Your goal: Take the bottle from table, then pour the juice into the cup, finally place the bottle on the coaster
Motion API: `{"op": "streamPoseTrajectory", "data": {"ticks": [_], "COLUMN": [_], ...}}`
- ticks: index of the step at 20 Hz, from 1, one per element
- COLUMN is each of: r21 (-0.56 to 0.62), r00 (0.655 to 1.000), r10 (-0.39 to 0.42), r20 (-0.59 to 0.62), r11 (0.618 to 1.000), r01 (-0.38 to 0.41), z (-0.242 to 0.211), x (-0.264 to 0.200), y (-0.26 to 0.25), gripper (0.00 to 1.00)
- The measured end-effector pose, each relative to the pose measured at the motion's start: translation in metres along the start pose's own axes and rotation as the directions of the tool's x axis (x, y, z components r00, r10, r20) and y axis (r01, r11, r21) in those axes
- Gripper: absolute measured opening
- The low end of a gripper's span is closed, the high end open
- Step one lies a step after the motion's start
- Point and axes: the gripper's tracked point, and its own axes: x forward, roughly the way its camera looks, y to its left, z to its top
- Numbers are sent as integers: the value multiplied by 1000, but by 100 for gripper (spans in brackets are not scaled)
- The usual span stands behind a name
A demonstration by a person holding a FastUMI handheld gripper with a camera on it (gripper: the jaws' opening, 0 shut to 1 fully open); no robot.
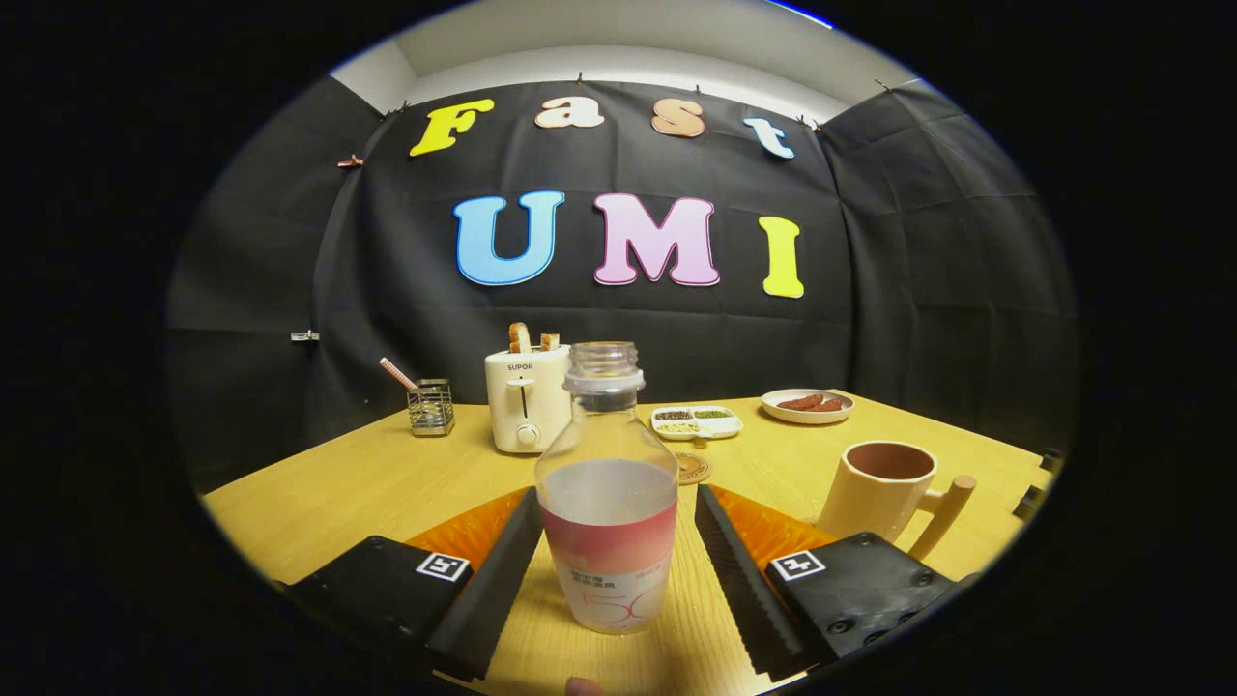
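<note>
Evenly lit indoor scene, bright on the wooden table (pixel 367 483) and dim toward the dark cloth wall. Light comes from above, where a pale strip of ceiling glows. The clear bottle (pixel 607 503), standing between the parted fingers of the gripper (pixel 618 570), is sharp, with soft highlights on its shoulder. Shadows on the tabletop are faint and short. Fisheye distortion bows the table's edges and curves the wall; detail softens and darkens toward the rim.

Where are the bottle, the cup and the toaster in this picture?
bottle (pixel 607 503): gripper view, on its body, standing between the open tool's fingers.
cup (pixel 875 498): gripper view, on its side wall, beside the handle.
toaster (pixel 527 396): gripper view, on its front face, beyond the bottle.
</note>
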Motion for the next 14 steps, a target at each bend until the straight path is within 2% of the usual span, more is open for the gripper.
{"op": "streamPoseTrajectory", "data": {"ticks": [2, 4, 7, 14], "r21": [0, 2, 9, 8], "r00": [1000, 1000, 1000, 998], "r10": [16, 16, 2, -4], "r20": [-2, 6, -19, 64], "r11": [1000, 1000, 1000, 1000], "r01": [-16, -16, -1, 3], "z": [-2, -1, 3, 91], "x": [6, 7, 13, 22], "y": [2, 1, -1, 10], "gripper": [96, 78, 76, 75]}}
